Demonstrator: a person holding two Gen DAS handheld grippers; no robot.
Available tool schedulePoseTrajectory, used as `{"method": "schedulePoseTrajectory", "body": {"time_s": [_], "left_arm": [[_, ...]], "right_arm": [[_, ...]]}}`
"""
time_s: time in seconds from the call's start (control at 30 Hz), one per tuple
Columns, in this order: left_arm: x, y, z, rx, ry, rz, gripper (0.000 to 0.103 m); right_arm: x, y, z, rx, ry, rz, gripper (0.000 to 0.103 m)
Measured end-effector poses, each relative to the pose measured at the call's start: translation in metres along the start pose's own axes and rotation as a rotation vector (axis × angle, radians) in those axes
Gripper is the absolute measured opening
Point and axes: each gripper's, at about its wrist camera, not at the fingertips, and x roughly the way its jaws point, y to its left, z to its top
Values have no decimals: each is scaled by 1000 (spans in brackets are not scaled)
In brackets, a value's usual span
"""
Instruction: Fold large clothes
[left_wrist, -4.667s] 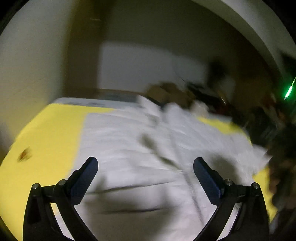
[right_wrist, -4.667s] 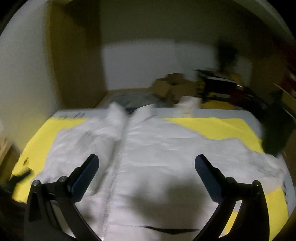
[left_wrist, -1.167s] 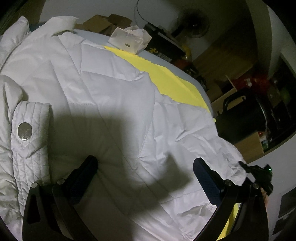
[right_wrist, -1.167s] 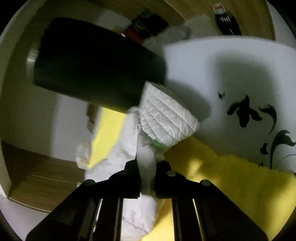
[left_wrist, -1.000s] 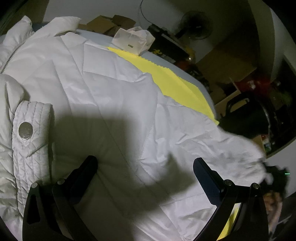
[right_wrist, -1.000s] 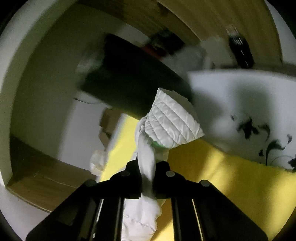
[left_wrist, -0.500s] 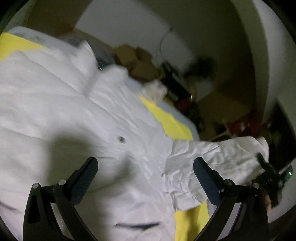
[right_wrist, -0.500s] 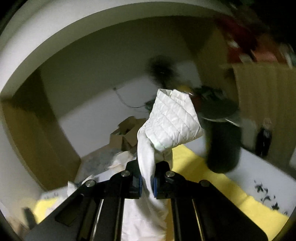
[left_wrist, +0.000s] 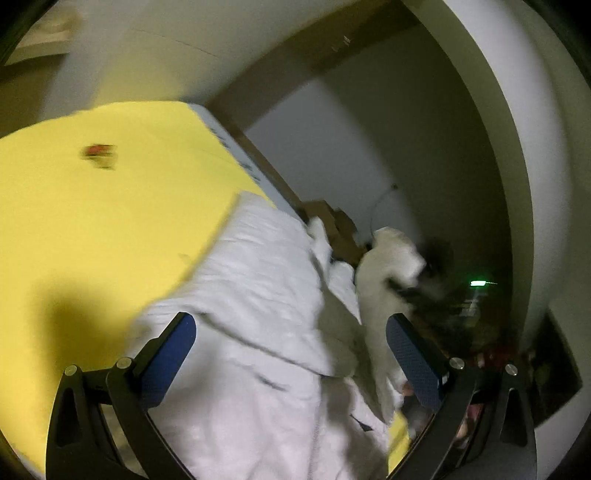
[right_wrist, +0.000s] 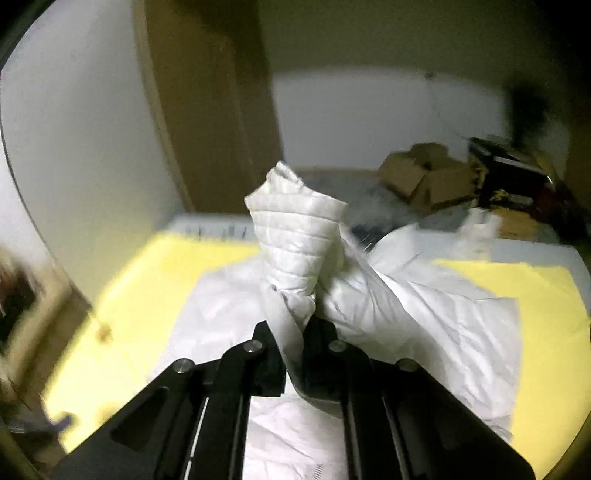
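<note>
A white padded jacket (left_wrist: 258, 332) lies spread over a yellow sheet (left_wrist: 92, 221) on a bed. My left gripper (left_wrist: 291, 354) hovers open over the jacket's body, nothing between its blue pads. My right gripper (right_wrist: 295, 332) is shut on the jacket's sleeve (right_wrist: 299, 236); the quilted cuff stands up above the jaws, and the sleeve trails right, down to the jacket (right_wrist: 424, 317). In the left wrist view the raised sleeve (left_wrist: 388, 266) shows blurred at the right, with the dark right gripper behind it.
The yellow sheet (right_wrist: 147, 295) runs to the bed's edges on both sides. Cardboard boxes (right_wrist: 424, 177) and dark clutter (right_wrist: 517, 173) stand beyond the bed's far end. A wooden panel (right_wrist: 207, 110) and pale walls lie behind.
My right gripper has carried the sleeve from the bed's right edge up and over the jacket, rolling as it went. My left gripper has swung left, so the yellow sheet now fills its left side.
</note>
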Motion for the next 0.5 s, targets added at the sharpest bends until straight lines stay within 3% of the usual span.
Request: {"method": "schedulePoseTrajectory", "body": {"time_s": [0.1, 0.2, 0.27, 0.33, 0.37, 0.43, 0.5], "left_arm": [[-18, 30, -5, -65, 3, 0, 103], [-25, 49, -10, -96, 25, 9, 103], [-22, 54, -13, -112, 39, 7, 103], [-20, 58, -17, -126, 55, -4, 103], [-16, 58, -18, -130, 63, -12, 103], [-14, 57, -19, -124, 67, -21, 103], [-10, 50, -21, -115, 71, -36, 103]], "right_arm": [[60, 31, -41, -69, 135, -36, 8], [97, 28, -82, -38, 301, -11, 12], [91, 19, -93, -39, 291, 11, 19], [79, 12, -95, -22, 296, 48, 51], [68, 12, -94, 27, 313, 118, 76], [43, 8, -81, 95, 295, 198, 79], [10, 3, -66, 149, 218, 286, 79]]}}
